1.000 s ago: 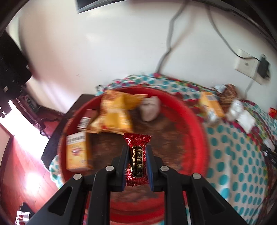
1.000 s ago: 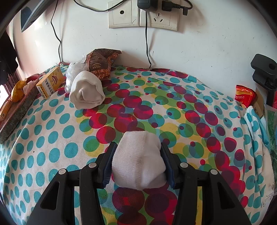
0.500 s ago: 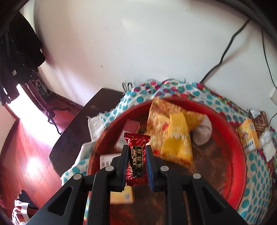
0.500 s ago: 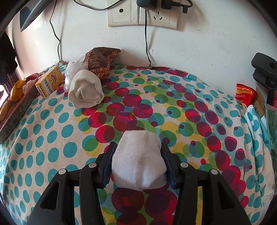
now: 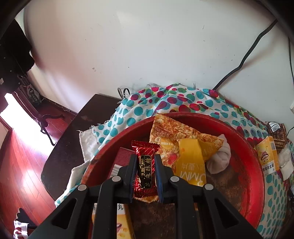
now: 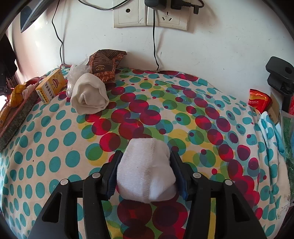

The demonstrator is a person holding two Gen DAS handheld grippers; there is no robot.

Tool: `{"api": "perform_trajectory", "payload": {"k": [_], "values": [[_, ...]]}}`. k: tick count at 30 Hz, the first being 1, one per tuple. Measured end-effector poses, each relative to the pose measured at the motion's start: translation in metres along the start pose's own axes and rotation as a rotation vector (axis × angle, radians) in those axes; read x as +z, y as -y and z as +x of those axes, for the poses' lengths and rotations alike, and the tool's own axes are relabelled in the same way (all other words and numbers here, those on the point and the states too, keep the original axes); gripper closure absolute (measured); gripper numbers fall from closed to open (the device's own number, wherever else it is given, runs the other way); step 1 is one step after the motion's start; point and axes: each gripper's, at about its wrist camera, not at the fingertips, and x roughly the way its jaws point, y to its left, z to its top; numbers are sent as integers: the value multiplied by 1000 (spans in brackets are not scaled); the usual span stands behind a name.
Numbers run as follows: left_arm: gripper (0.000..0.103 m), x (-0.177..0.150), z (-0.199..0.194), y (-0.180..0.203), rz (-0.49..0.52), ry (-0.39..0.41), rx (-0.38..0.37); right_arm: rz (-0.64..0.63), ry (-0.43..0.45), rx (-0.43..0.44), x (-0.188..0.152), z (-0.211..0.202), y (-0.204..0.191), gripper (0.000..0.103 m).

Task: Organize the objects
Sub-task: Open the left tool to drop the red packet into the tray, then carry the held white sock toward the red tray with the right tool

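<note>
My left gripper [image 5: 145, 157] is shut on a red foil candy [image 5: 145, 147], held upright over the left part of the red tray [image 5: 202, 117]. An orange snack bag [image 5: 176, 132], a yellow packet [image 5: 191, 165], a grey rolled sock [image 5: 220, 160] and a yellow box [image 5: 121, 220] lie in the tray. My right gripper [image 6: 146, 154] stays low over the dotted cloth [image 6: 55, 137] with a white rolled sock [image 6: 147, 169] between its jaws. The jaws are opening, and both pads still touch the sock. A cream rolled sock [image 6: 90, 93] lies at the far left.
A yellow box [image 6: 51, 85], a clear bag and a brown packet [image 6: 104, 64] sit by the wall near the cream sock. The tray's edge [image 6: 16, 114] shows at far left. A red packet [image 6: 257, 99] and a black clamp [image 6: 279, 73] stand at right. Cables hang from wall sockets [image 6: 150, 16].
The left gripper has carried the candy leftward across the tray, toward its left rim and the table's corner. The right gripper has kept its place around the white sock.
</note>
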Motion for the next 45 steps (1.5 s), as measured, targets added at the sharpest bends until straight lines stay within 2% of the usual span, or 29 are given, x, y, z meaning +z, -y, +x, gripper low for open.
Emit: {"api": "perform_trajectory", "payload": {"k": [9, 14, 22, 24, 30, 33, 40, 45], "values": [[82, 4, 15, -4, -16, -1, 10, 5, -3, -5, 0, 0, 1, 49], [81, 0, 18, -5, -28, -5, 46, 7, -4, -9, 1, 1, 2, 48], [80, -7, -3, 2, 4, 26, 68, 5, -3, -11, 0, 1, 1, 47], [80, -12, -12, 4, 4, 33, 44, 6, -4, -9, 0, 1, 1, 47], [80, -42, -58, 21, 45, 116, 42, 3, -3, -24, -1, 2, 1, 45], [74, -64, -79, 37, 79, 133, 32, 5, -5, -33, -2, 3, 1, 43], [70, -133, -117, 77, 84, 187, -109, 5, -5, -34, -4, 3, 1, 43], [69, -163, -122, 99, 74, 212, -164, -4, -2, -45, -3, 2, -1, 44]]}}
